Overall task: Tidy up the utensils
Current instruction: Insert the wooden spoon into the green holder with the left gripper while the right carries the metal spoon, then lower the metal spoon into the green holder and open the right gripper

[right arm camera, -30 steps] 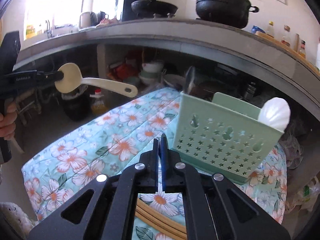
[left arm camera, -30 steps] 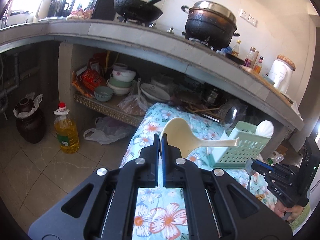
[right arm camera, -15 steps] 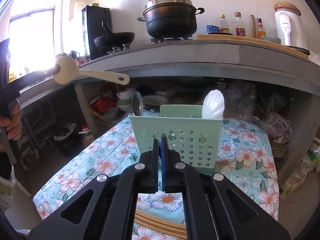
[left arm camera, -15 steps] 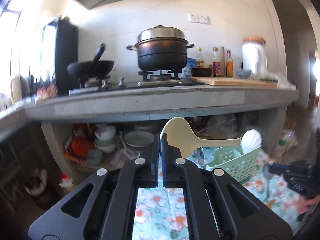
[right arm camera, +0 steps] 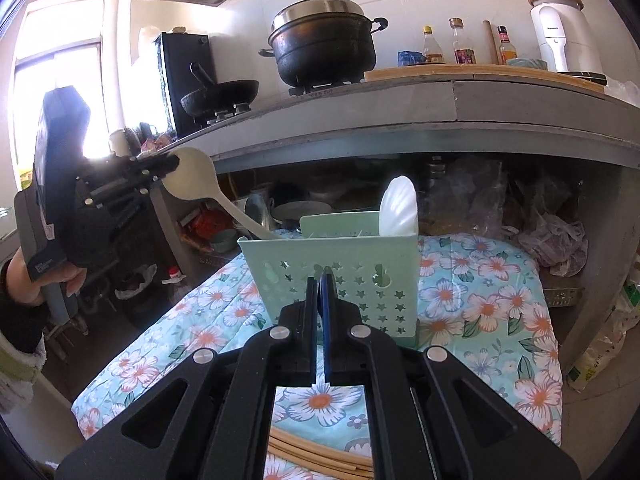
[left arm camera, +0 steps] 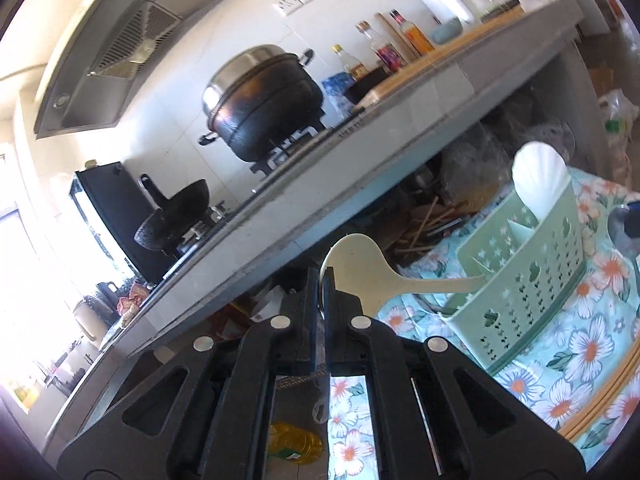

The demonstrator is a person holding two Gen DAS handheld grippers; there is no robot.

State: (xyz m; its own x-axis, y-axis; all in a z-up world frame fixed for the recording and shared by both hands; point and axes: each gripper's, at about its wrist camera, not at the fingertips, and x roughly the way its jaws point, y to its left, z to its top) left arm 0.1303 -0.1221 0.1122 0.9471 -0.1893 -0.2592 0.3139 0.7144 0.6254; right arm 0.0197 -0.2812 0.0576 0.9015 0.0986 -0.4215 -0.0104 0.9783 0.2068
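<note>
The cream ladle (left arm camera: 362, 264) is clamped by the edge of its bowl between the closed jaws of the left gripper (left arm camera: 319, 276), and its long handle slants down toward the green star-punched caddy (left arm camera: 524, 280). Seen from the right wrist, the handle's tip meets the caddy's left rear corner and seems to dip just behind the rim; whether it is inside a compartment or only against the wall is hard to tell from here. A white shell-shaped utensil (right arm camera: 399, 210) stands upright in the caddy's right rear part, rising above the rim. The caddy sits on a table covered with a floral cloth (right arm camera: 492, 300).

The right gripper (right arm camera: 319, 280) has its jaws pressed together just in front of the caddy's near wall. Something thin may be caught between them, though its own view does not show it. At the right edge of the left wrist view, a metal spoon bowl (left arm camera: 620, 228) hangs beside the caddy at a dark gripper tip. Near the caddy's front, pale chopsticks (right arm camera: 316, 452) lie on the cloth. A hand (right arm camera: 60, 276) grips the left tool's handle. Behind the caddy a stone counter carries a black pot (right arm camera: 326, 44).
</note>
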